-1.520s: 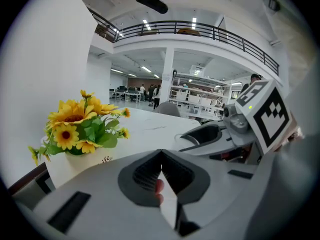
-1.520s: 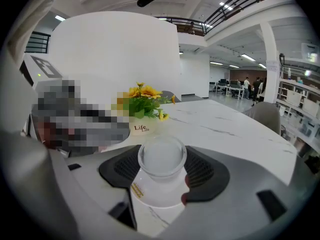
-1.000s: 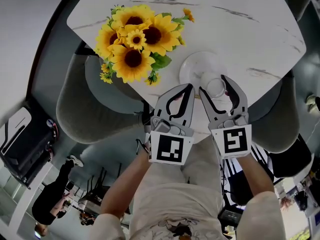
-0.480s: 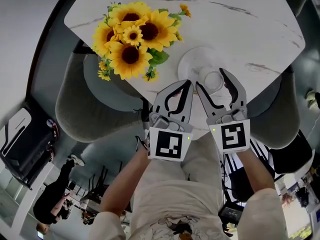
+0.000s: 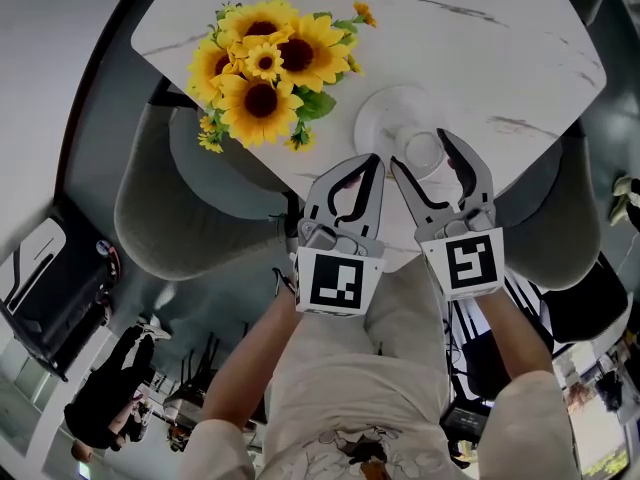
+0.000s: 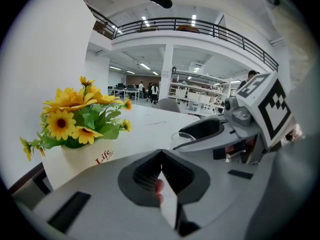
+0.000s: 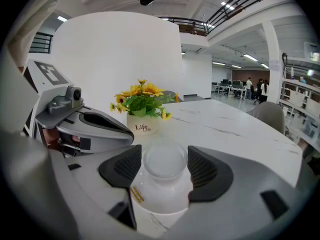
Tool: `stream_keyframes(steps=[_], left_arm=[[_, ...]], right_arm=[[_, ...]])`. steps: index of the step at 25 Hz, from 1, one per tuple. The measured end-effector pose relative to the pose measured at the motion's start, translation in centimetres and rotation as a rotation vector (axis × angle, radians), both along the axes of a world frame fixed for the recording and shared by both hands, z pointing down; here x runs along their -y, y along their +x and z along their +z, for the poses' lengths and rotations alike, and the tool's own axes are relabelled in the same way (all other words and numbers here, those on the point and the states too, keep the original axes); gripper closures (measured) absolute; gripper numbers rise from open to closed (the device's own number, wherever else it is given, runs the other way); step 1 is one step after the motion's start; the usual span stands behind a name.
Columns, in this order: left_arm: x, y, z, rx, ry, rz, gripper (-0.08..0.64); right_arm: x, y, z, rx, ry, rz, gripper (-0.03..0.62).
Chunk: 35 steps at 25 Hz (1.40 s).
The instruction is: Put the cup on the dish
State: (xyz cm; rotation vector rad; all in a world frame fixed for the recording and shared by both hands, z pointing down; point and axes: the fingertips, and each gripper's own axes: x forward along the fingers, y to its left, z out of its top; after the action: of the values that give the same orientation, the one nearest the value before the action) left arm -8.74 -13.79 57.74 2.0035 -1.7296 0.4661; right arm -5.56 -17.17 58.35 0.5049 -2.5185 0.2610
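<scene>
Right tongs (image 7: 165,168) are gripping the cup (image 7: 165,161), a clear glass, with one ribbed pad flush on each side of it just under the rim. The cup is upright and sits directly over the middle of the dish (image 7: 161,206), a white round one near the bench (image 5: 480,58) edge closest to the person. Can't tell from either view whether the cup base is touching the dish or just clear of it. There's a small yellowish sticker on the dish's near left side.

Left tongs (image 6: 161,156) are closed tip to tip with nothing between the pads. A fingertip shows through the gap behind them. They sit just beside the right tongs on the left, off the dish, over the bench's near edge. The two grippers are side by side and not touching.

The bench is white marble-look with grey veins. A bunch of sunflowers (image 5: 265,68) in a white pot (image 6: 85,159), printed "Life", stands left of the dish, near but apart from it. The pot is upright.

In the head view, grey chairs (image 5: 170,203) are tucked in under the bench at left and right. Marker cubes (image 5: 338,281) on both grippers face up toward the head camera.
</scene>
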Motion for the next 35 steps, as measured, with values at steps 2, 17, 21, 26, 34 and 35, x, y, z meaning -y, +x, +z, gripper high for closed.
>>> stream_keyframes(steps=[2,17,21,26,34,35], left_arm=[[-0.4,0.1,0.0,-0.012,-0.005,-0.007,0.557],[-1.8,-0.5,-5.0,-0.034,0.018,-0.056,0.557],[-2.6,-0.8,-6.5,-0.027,0.02,-0.066,0.557],[-3.3,-1.7,-8.5,-0.03,0.028,-0.099,0.557],[-4.0,-1.1,-12.3,-0.041,0.053,-0.091,0.557],[-4.0,-1.0,-12.6,-0.048,0.052,-0.094,0.557]], right_arm=[[0.0,0.1,-0.3,0.002,0.007,0.007,0.319],[0.2,1.0,-5.4,0.036,0.044,0.049,0.318],[-0.1,1.5,-7.1,0.047,0.03,0.069,0.318],[-0.6,2.1,-9.6,0.078,0.017,0.098,0.318],[-1.3,3.0,-12.9,0.111,-0.01,0.138,0.319],[-1.5,3.1,-13.2,0.114,-0.024,0.138,0.319]])
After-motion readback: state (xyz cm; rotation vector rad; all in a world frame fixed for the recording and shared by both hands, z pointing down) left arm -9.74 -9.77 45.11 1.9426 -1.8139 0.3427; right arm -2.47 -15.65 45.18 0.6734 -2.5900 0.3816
